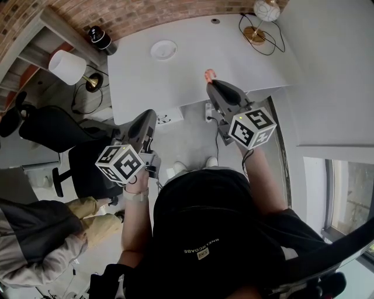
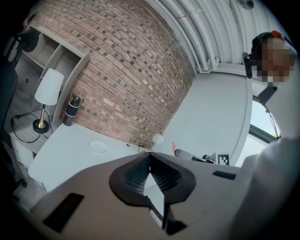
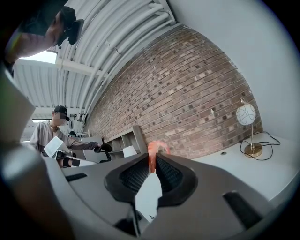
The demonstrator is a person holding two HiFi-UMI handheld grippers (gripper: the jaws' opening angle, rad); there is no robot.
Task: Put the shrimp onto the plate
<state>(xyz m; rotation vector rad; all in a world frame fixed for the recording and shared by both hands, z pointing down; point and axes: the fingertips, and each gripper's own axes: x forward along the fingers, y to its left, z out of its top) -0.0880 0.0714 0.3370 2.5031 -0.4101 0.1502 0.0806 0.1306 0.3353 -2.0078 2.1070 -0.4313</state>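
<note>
A pink-orange shrimp is pinched between the jaws of my right gripper, its curled end sticking out past the tips. In the head view the shrimp hangs over the near edge of the white table, at the tip of the right gripper. The small white plate lies farther back on the table, to the left of the shrimp. My left gripper is held low in front of the table, shut with nothing in it. The plate also appears in the left gripper view.
A gold-based globe lamp with a black cable stands at the table's back right. Left of the table are a white-shaded lamp, a dark bottle and a black office chair. Another person sits at the lower left.
</note>
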